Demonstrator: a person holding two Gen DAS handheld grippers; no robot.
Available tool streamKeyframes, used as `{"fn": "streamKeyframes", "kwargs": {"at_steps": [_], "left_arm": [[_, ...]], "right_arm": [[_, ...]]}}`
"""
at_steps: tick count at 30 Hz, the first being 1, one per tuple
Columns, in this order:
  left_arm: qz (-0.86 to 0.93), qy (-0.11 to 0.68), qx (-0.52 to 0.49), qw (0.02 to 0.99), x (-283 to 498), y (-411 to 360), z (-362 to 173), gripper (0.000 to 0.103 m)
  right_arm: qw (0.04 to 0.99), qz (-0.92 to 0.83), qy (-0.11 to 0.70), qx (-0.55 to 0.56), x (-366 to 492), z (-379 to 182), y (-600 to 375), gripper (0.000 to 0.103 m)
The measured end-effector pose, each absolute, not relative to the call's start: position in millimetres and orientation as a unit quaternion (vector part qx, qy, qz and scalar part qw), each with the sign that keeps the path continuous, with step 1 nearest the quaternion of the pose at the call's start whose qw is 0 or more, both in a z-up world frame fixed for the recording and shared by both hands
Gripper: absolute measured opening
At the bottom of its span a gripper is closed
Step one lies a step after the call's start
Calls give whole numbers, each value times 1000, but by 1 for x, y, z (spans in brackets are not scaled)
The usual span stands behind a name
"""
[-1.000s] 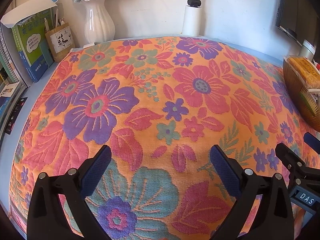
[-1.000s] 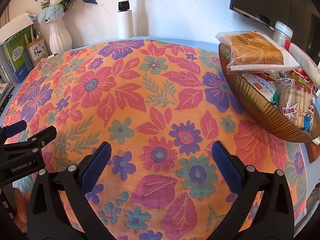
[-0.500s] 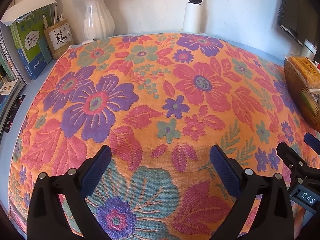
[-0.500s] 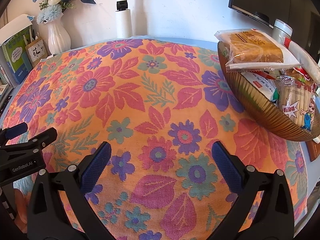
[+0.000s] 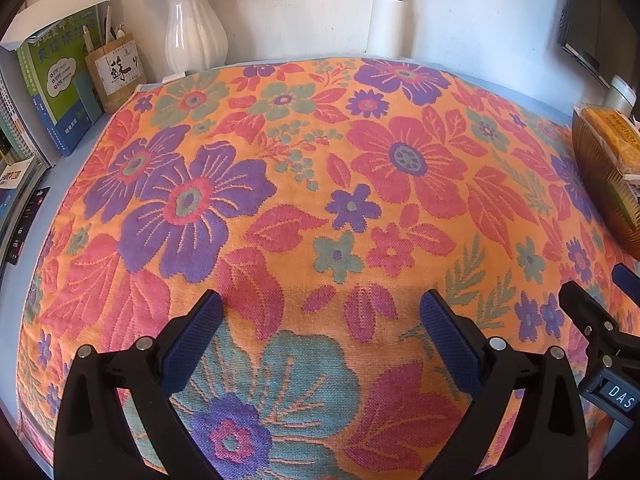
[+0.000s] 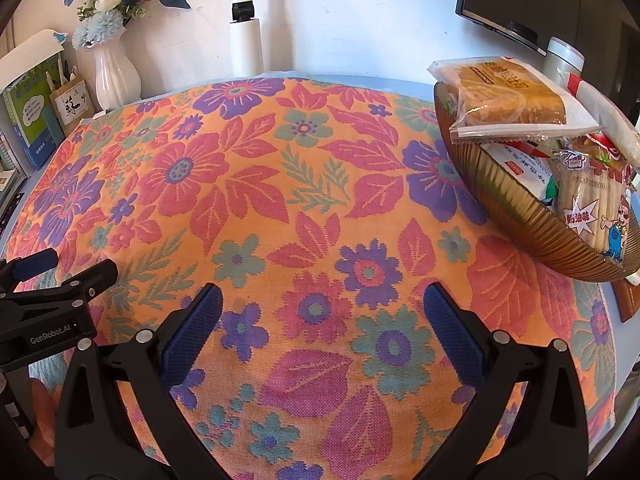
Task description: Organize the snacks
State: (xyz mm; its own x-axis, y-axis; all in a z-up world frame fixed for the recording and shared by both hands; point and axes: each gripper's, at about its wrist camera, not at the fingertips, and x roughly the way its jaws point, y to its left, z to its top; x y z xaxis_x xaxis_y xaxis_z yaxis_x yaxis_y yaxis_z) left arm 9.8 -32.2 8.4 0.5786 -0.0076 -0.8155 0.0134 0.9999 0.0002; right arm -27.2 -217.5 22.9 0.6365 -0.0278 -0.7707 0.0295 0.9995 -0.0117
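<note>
While both claws hover over the floral cloth (image 5: 360,184) covering the tabletop, neither holds anything: left claw (image 5: 318,320) has its jaws spread wide, right claw (image 6: 320,316) likewise, blue pads apart with only cloth between them.

Task items: snacks sit piled in the ribbed amber bowl (image 6: 520,216) at the tabletop's right edge, toward the far right corner. No loose snack visible on the cloth in either view.

Count: one bowl. Packets I can separate: one bread packet (image 6: 508,96) on top, one breadstick packet (image 6: 588,204) at the near side, plus at least two more partly buried; exact total cannot be told. One white vase (image 6: 116,74), one pen holder (image 6: 74,104), a stack of books (image 5: 52,96) at the far left corner.

Risks, as judged:
- Bread packet overhangs the bowl's rim; a nudge from the right claw could tip it off onto the cloth.
- Glossy wrappers may slip from the pads if pinched at a loose corner.
- Squeezing hard would crush bread or snap breadsticks.
- Cloth could drag under the bowl and bunch if pushed sideways.
- Claws sit near each other; crossing paths risks collision.
</note>
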Motion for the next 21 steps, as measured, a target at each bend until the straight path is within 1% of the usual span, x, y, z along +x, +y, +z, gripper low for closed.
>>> {"fn": "streamKeyframes", "kwargs": {"at_steps": [21], "left_arm": [[4, 465, 10, 885, 12, -35, 3, 98]], "right_arm": [[899, -19, 437, 6, -27, 19, -219, 100]]}}
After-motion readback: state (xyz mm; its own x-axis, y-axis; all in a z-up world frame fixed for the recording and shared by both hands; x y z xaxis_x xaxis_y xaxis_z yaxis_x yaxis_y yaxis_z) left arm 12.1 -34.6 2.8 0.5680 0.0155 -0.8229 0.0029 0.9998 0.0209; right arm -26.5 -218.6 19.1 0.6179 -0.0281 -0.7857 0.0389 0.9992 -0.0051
